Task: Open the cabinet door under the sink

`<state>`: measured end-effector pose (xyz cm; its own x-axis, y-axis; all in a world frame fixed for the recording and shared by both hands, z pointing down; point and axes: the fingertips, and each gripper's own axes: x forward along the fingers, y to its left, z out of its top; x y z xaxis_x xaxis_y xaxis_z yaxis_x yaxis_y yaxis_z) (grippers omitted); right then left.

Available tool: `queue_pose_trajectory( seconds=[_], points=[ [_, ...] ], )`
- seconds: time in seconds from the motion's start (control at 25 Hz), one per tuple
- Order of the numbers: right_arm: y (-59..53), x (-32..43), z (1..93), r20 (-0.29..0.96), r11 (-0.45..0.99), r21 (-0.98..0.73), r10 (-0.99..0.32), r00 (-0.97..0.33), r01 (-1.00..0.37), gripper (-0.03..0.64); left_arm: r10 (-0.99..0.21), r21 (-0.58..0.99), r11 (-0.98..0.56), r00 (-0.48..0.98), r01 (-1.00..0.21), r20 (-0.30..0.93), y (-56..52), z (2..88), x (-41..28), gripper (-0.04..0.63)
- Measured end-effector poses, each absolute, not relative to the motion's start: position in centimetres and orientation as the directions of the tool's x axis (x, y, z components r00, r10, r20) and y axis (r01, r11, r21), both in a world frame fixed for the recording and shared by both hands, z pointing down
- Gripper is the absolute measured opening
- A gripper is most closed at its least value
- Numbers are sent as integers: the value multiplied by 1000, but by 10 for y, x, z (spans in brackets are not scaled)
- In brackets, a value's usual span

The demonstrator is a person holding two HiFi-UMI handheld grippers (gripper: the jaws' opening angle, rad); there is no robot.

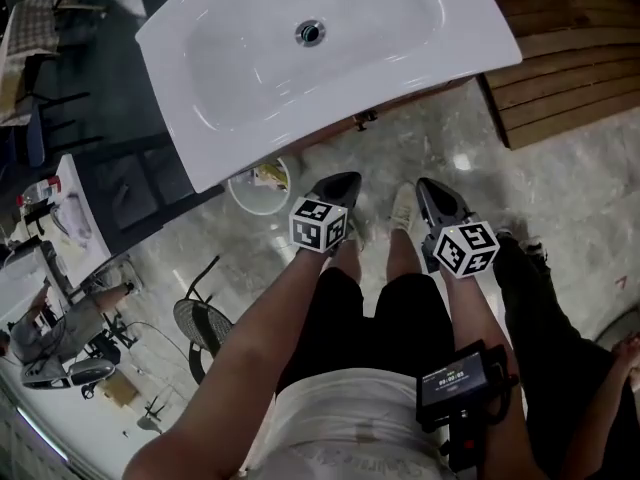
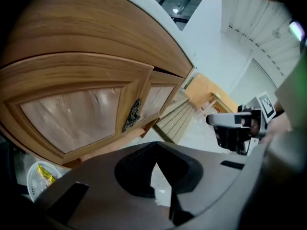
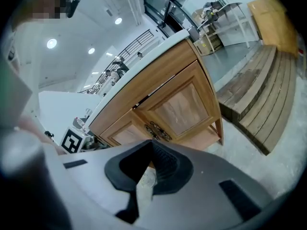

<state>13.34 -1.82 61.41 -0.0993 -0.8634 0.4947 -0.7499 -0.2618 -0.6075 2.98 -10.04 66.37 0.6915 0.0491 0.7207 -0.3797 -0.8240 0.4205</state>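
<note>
Your left gripper (image 1: pixel 338 186) and right gripper (image 1: pixel 435 196), both clenched empty, hang at 6 o'clock of the sink (image 1: pixel 230 68); cabinet door (image 3: pixel 182 107) stands closed.

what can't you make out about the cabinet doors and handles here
- Head view: both cabinet doors are hidden beneath the sink.
- Left gripper view: the handle is dark and too small to show its shape; the near door runs into the dark picture edge.
- Right gripper view: the handles are tiny; the right gripper hides one door's lower part.
</note>
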Motion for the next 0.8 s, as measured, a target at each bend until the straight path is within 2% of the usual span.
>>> queue_pose_trajectory(
  seconds=[0.32,0.6,0.8],
  points=[
    [-2,146,628,490,-294,-625,-869,-70,-724,12,-27,461,-756,726,-465,688,-125,689,59,9],
    [23,159,660,534,-347,-613,-844,-49,-710,12,-90,502,-665,726,-554,682,-151,718,82,14],
    [33,160,674,556,-373,-616,-830,-48,-694,12,-126,523,-607,722,-598,680,-159,728,89,105]
  ],
)
